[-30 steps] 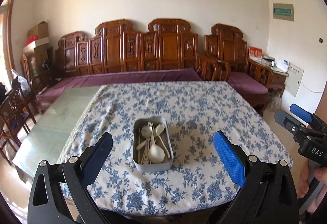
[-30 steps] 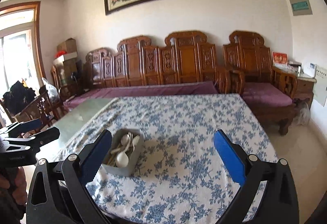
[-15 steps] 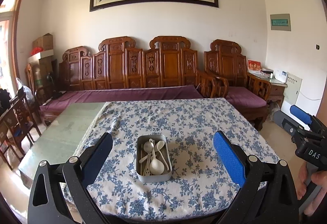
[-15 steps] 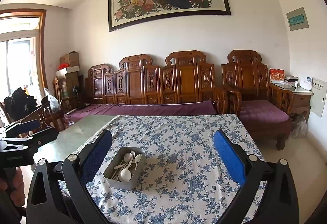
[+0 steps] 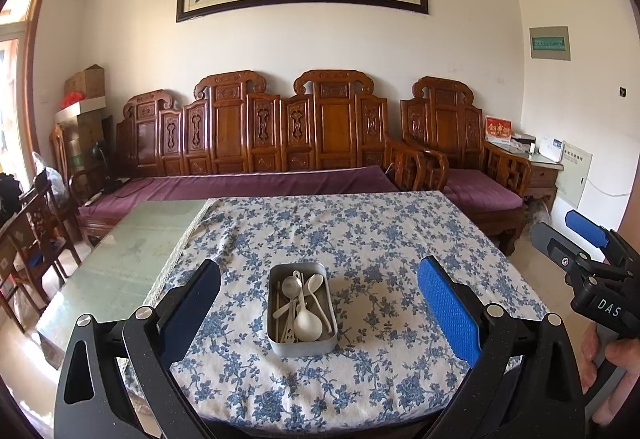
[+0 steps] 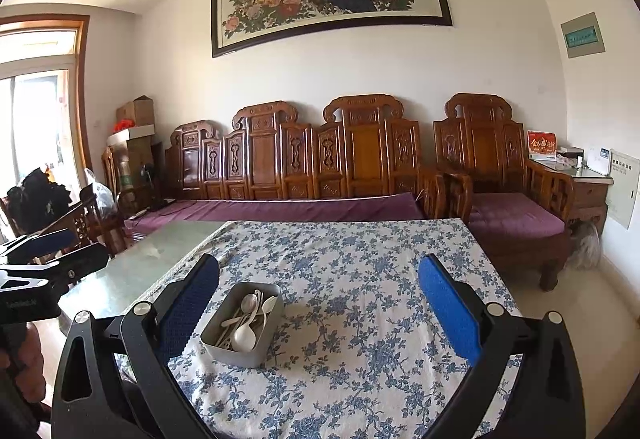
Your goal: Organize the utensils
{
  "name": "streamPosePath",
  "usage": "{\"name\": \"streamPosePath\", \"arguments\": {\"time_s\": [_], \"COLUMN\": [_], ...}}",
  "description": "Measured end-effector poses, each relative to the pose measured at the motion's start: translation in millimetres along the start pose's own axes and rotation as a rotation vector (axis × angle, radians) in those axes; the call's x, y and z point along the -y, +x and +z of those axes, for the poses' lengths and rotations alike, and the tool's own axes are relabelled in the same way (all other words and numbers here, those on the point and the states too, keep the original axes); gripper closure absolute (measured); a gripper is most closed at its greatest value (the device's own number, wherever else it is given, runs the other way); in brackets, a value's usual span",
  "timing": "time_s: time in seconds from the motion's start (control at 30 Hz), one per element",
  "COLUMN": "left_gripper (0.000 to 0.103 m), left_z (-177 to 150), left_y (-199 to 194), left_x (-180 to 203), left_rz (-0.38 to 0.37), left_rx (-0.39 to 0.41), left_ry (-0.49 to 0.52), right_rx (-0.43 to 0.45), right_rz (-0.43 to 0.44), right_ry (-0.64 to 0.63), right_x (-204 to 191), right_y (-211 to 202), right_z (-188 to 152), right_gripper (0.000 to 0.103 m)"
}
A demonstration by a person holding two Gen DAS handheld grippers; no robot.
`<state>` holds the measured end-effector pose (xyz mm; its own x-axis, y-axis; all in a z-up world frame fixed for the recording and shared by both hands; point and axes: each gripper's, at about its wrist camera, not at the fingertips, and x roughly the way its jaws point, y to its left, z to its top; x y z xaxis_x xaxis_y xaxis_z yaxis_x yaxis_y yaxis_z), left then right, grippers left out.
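Jaws of left gripper (image 5: 319, 303) and right gripper (image 6: 319, 303): both spread wide, holding nothing, above the near table edge. Floral tablecloth (image 5: 360, 239): blue on white. Metal tin (image 5: 302, 343): grey, rectangular, near-centre on the cloth. White spoons (image 5: 306, 323): plastic, jumbled inside the tin.

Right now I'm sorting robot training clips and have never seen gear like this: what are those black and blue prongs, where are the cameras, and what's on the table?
They are handheld grippers, one per hand, each with a camera looking along its fingers. The left gripper and right gripper are both open and hold nothing. Each view also catches the other gripper at its edge. On the floral tablecloth sits a metal tin holding white spoons and other utensils.
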<state>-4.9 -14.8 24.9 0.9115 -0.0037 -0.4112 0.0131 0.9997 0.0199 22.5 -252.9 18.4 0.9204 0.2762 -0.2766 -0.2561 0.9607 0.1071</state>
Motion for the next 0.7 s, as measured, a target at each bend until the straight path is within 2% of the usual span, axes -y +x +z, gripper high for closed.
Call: {"name": "streamPosePath", "arguments": {"time_s": [0.7], "left_gripper": [0.008], "left_z": [-1.8], "left_y": [2.2], "left_x": [-1.0], "left_rz": [-0.002], "left_rx": [-0.005], "left_ry": [-0.003], "right_rx": [-0.009], "right_rz": [-0.010], "right_ry": [0.005], "right_x": [0.3], "right_y": [7.0], "right_z": [-5.8], "right_gripper": [0.003]}}
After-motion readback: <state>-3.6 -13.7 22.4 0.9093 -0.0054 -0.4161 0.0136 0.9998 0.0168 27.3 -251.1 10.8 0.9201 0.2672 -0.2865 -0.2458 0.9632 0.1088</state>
